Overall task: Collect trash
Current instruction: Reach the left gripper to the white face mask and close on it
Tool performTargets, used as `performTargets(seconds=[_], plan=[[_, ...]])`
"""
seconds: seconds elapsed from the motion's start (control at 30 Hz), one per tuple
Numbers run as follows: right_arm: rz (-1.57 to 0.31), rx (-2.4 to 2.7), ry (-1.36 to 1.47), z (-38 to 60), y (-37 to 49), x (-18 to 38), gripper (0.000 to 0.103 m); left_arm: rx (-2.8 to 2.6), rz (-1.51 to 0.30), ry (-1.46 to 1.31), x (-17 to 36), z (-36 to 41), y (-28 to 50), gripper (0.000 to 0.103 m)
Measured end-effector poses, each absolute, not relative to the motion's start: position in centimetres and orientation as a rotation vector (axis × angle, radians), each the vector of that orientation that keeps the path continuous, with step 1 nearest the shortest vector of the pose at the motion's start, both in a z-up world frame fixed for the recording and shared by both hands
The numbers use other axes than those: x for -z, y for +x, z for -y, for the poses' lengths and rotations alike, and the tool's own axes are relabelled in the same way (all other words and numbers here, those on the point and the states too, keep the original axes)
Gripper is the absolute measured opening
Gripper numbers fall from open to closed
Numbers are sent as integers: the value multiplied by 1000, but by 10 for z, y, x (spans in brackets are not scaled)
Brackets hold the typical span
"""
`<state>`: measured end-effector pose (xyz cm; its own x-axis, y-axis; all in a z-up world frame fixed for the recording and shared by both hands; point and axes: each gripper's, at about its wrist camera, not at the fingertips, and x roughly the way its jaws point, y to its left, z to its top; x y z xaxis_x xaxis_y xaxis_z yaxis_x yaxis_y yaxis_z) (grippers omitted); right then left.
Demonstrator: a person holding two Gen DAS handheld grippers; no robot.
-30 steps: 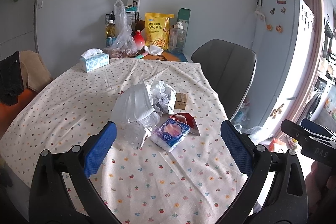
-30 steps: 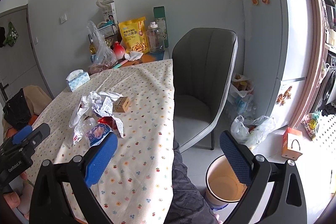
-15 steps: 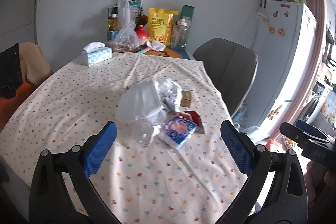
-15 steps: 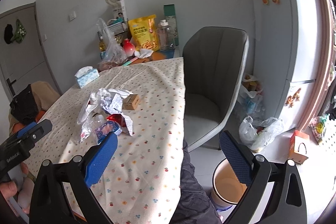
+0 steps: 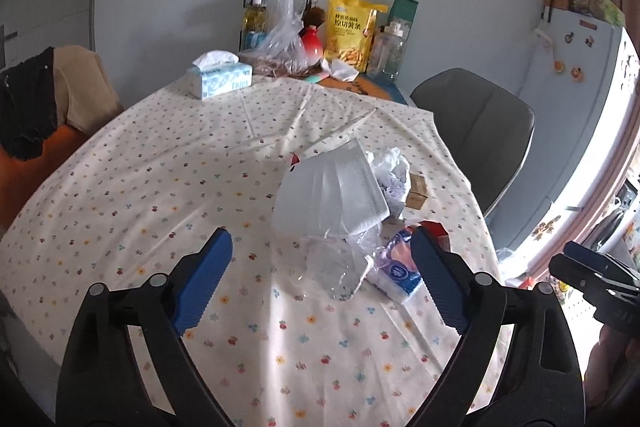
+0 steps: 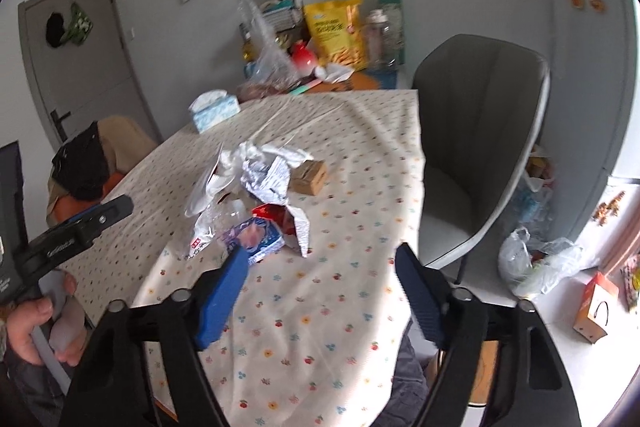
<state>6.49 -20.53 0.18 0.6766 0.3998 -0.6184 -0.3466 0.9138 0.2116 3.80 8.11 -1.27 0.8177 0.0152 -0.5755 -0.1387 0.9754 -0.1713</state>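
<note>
The trash sits in one loose heap on the floral-clothed surface [image 5: 160, 187], ahead of both pairs of jaws. In the left wrist view the left gripper [image 5: 320, 279] has its jaws apart and closing, with nothing pressed between the pads; a crumpled clear plastic wrapper [image 5: 334, 273] lies just beyond the gap, about on the centre line. Past it, farther from the jaws, rests a clear plastic bag [image 5: 332, 187], and beside the right-hand jaw a blue-and-white tissue packet [image 5: 394, 267] with a torn red wrapper [image 5: 434, 229] at its far edge. A crumpled white paper [image 5: 390, 167] and a small brown carton [image 5: 416, 187] lie beyond these, toward the grey chair [image 5: 480, 131].

From the right wrist view the right gripper [image 6: 320, 279] also has its jaws apart and closing on nothing. The heap lies ahead and off toward its left-hand jaw: the tissue packet [image 6: 256, 237] sits just past that jaw's tip, the red wrapper [image 6: 276, 217] behind it, the carton [image 6: 308, 177] farther on.

Judging by this, the left gripper is the better lined up: the clear wrapper lies straight ahead of its gap. The packet's long axis appears to run slantwise across the right gripper's line, so that side would likely need to swing toward the heap first.
</note>
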Motion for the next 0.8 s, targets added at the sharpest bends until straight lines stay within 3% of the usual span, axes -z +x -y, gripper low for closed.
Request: performTargets(seconds=[0.07,0.27,0.53,0.63,0.67,0.77,0.8], plan=[[-732,-437,59,197,75,3,58,-72,-628,-211,17,-80,50,89],[-788,-470,75,181,99,18,48,-23,-673,-182,31,-63,81,88],[-864,-507,105,165,119,44,40,-14,-749,-169,57,-52,121,70],[-874,-510,107,163,122,48,40,3,-766,-195,60,-54,128,47],[-880,-511,109,161,124,50,39,7,-772,-206,61,-56,129,34],[-886,-518,108,156,129,53,39,18,-760,-236,59,-61,125,21],[-888,-519,103,154,131,54,39,19,-752,-241,57,-63,123,13]])
